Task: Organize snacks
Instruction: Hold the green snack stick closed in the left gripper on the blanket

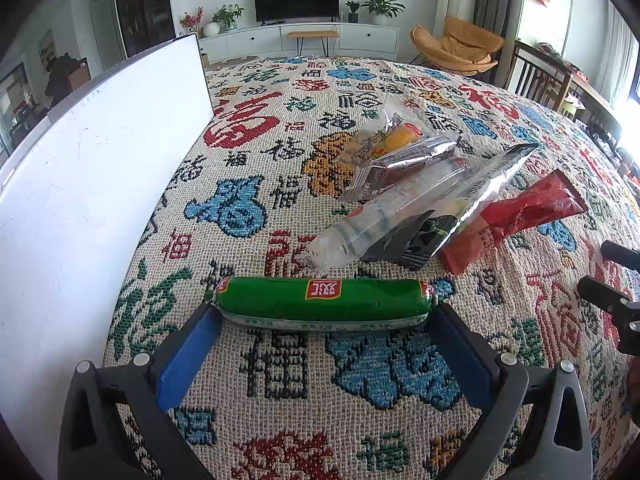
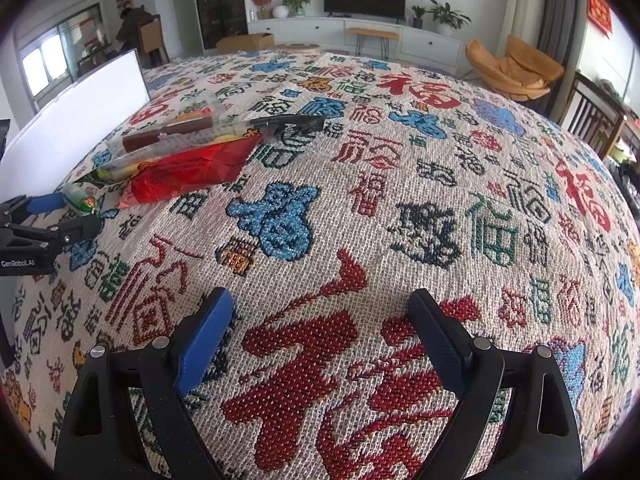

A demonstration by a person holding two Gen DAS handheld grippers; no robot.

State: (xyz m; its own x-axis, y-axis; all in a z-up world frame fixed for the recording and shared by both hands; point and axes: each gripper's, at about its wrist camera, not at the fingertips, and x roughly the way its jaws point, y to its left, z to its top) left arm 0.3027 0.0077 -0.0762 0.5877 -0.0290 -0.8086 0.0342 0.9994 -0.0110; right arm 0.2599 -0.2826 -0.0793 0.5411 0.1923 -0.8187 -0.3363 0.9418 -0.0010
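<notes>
A green sausage (image 1: 320,300) lies crosswise on the patterned cloth, right at the fingertips of my left gripper (image 1: 326,310). That gripper is open wide and the sausage's right end reaches past its right finger. Behind it is a pile of snacks: a clear packet (image 1: 384,212), a silver and black packet (image 1: 472,196), a red packet (image 1: 520,216), a brown bar (image 1: 404,164) and a packet with an orange snack (image 1: 396,136). My right gripper (image 2: 320,296) hovers open over bare cloth, well right of the pile (image 2: 188,168), with nothing between its fingers.
A white box wall (image 1: 80,200) stands along the left side of the table (image 2: 400,200), which is covered by a woven cloth. In the right wrist view the left gripper (image 2: 60,216) sits at the left edge. Chairs and a TV cabinet lie beyond the table.
</notes>
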